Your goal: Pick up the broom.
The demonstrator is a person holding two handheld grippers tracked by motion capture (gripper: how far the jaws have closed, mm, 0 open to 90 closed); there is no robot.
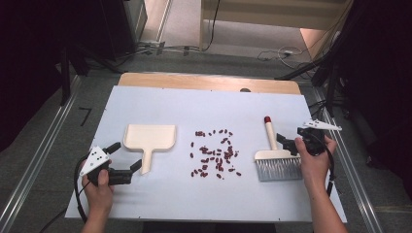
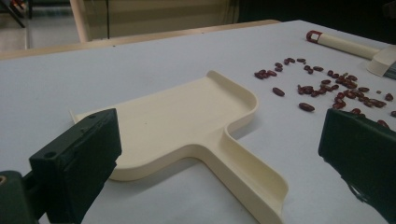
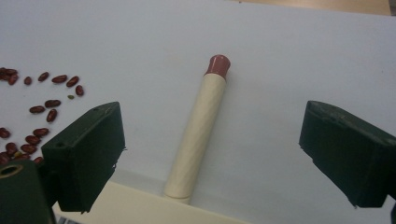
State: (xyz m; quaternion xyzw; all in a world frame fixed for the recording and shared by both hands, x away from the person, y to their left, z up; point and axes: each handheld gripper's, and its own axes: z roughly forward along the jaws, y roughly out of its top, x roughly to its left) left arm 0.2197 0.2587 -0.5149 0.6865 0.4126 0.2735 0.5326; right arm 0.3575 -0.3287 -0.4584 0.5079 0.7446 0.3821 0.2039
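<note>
A cream dustpan [image 1: 148, 137] lies flat on the white table left of centre, its handle pointing toward the near edge. My left gripper [image 1: 125, 157] sits low at that handle's end, open. In the left gripper view the dustpan [image 2: 187, 116] runs between the two wide-apart jaws of the left gripper [image 2: 222, 140], untouched. Several red beans [image 1: 216, 153] are scattered mid-table. A brush [image 1: 277, 164] with grey bristles lies to the right of them. My right gripper [image 3: 210, 140] hovers open over the brush handle [image 3: 198, 133], whose red tip [image 3: 217, 64] points away; neither jaw touches it.
A white sheet [image 1: 204, 109] covers the wooden table, with bare room behind the beans and along the near edge. Metal rails run along both sides of the table on the floor. Cables lie on the floor beyond the far edge.
</note>
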